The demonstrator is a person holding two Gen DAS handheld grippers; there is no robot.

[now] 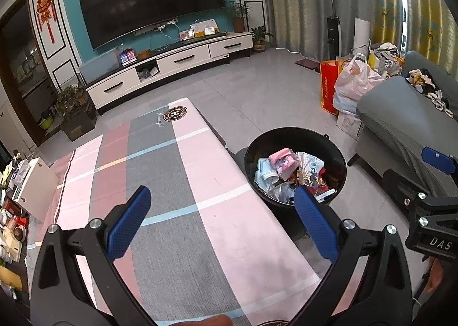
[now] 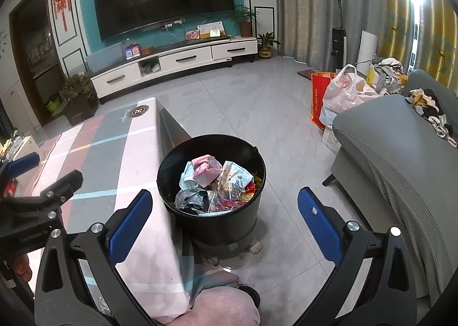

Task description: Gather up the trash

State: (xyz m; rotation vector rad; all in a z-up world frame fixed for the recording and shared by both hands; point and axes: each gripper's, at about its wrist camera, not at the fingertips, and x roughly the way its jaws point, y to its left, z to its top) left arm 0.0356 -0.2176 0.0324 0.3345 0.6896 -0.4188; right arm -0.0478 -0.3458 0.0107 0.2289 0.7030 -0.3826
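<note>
A black bucket (image 1: 257,151) (image 2: 211,223) stands on the floor beside the table's right edge, filled with crumpled wrappers and bags (image 1: 289,171) (image 2: 217,183). My left gripper (image 1: 221,205) hangs open above the pink and grey tablecloth (image 1: 160,171), with nothing between its blue fingers; its right finger overlaps the bucket's near rim in the view. My right gripper (image 2: 224,205) is open and empty too, held over the bucket's near side, between the table corner (image 2: 148,211) and the sofa. Each gripper shows at the edge of the other's view.
A grey sofa (image 2: 400,160) with clothes on it runs along the right. Shopping bags (image 2: 340,94) stand on the floor behind it. A cluttered shelf (image 1: 11,211) borders the table's left. A TV cabinet (image 1: 171,65) and plants line the far wall; open tiled floor lies between.
</note>
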